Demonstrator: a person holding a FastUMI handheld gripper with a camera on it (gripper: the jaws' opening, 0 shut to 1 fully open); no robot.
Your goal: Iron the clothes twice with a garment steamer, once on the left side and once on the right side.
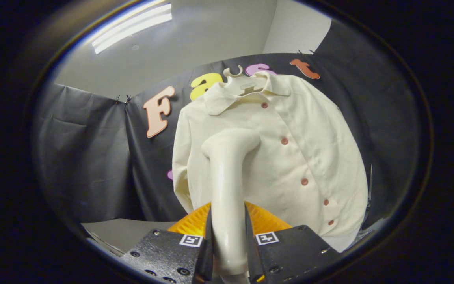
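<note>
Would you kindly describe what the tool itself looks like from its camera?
The tool has two blocky bodies with a rough, speckled finish, studded with round screw heads. Each carries a small square black-and-white marker near its inner top corner. Two thin flat fingers rise from the inner edges. No cables are visible.

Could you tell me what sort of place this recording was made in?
Probably an indoor recording booth: black cloth walls, a ceiling light, and a cream shirt hanging on a hanger. The gripper is shut on a garment steamer.
</note>
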